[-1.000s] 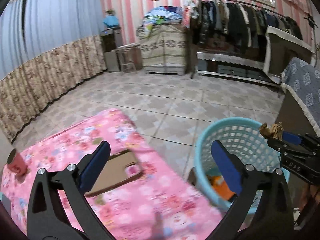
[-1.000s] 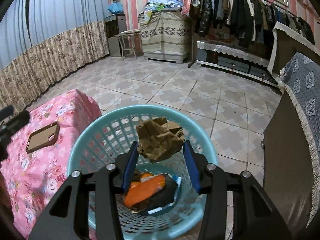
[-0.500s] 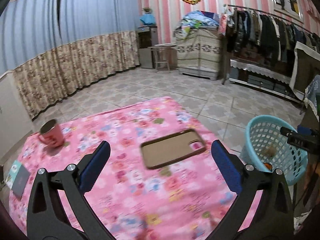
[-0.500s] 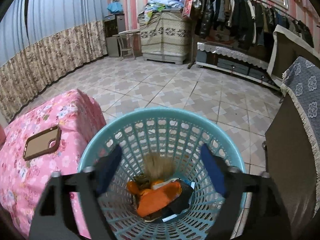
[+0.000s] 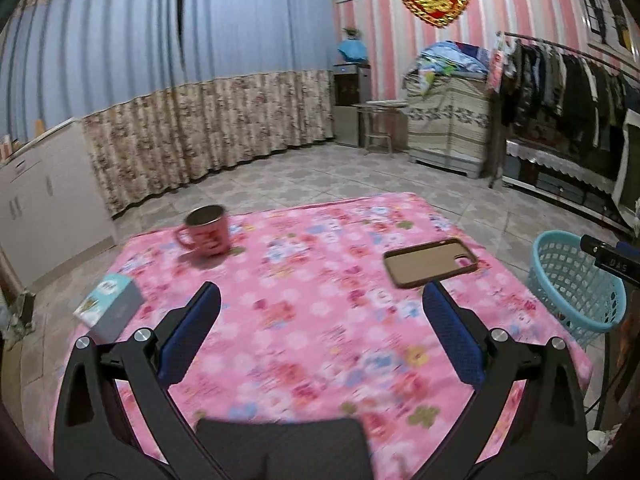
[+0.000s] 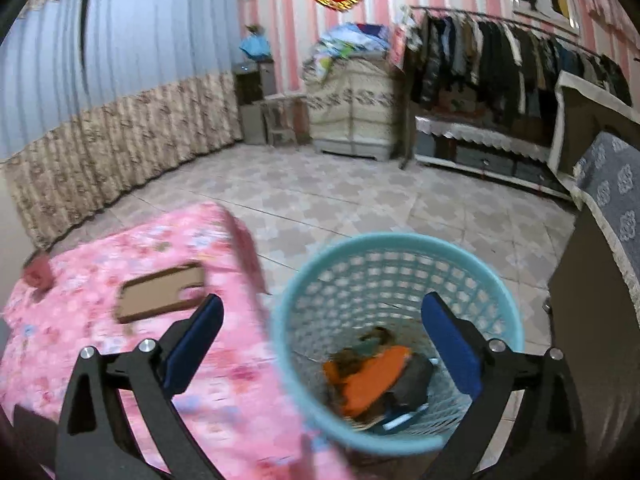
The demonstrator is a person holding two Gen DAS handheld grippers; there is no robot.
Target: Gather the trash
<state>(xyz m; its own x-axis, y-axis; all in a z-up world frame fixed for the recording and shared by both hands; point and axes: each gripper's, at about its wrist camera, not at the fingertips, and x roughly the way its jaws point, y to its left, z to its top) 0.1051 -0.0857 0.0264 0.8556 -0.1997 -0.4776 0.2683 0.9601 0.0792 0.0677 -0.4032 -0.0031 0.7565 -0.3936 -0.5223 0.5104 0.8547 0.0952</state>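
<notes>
Lying in basket (image 6: 396,248) below right gripper (image 6: 320,320): trash (image 6: 372,380)

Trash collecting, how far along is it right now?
Done: orange and dark scraps lie inside the basket. In hand: nothing; the right gripper and the left gripper are open. Left: only a mug, phone case and small box show on the table, no obvious trash.

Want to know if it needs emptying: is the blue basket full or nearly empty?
Nearly empty: the blue basket holds only a low pile of trash on its bottom, its lattice walls bare above.
</notes>
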